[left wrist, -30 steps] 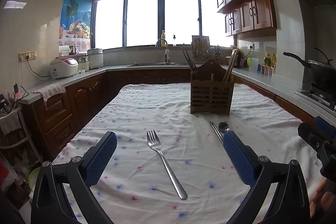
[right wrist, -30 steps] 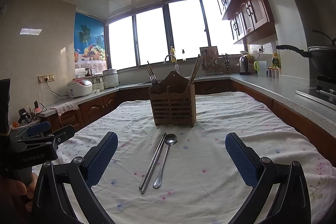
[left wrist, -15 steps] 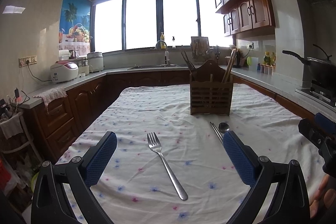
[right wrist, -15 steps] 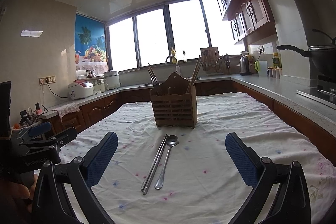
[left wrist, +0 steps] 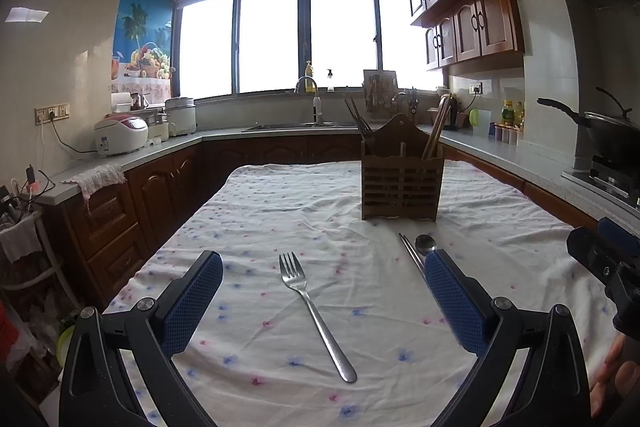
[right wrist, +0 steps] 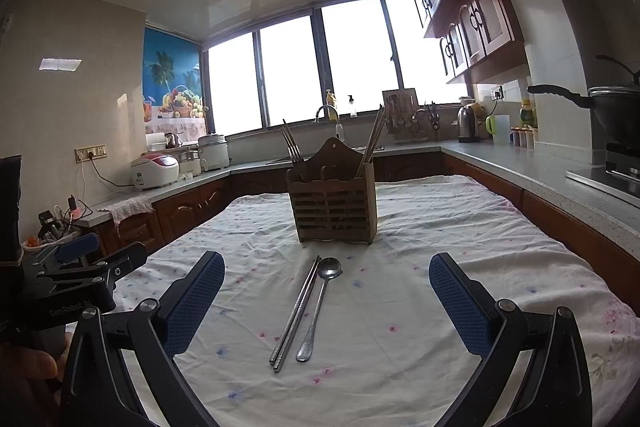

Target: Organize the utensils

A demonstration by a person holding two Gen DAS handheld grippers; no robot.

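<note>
A steel fork [left wrist: 312,307] lies on the floral tablecloth [left wrist: 280,219], between the wide-open fingers of my left gripper [left wrist: 324,291], which is empty above the cloth. A steel spoon [right wrist: 320,303] and a pair of metal chopsticks [right wrist: 297,311] lie side by side between the open fingers of my right gripper [right wrist: 326,291], also empty. Both also show in the left wrist view, the spoon [left wrist: 425,243] and the chopsticks [left wrist: 411,251]. A slatted wooden utensil holder [right wrist: 333,203] stands beyond them, with chopsticks and forks standing in it; it also shows in the left wrist view [left wrist: 401,179].
Kitchen counters wrap round the table: rice cookers [left wrist: 120,135] at left, a sink [left wrist: 304,125] at the back, a wok on a stove [left wrist: 608,131] at right. The other gripper shows at each view's edge [right wrist: 76,283].
Both grippers have tilted slightly, so the table scene sits a little lower in each view. The utensils have not moved and both grippers stay open.
</note>
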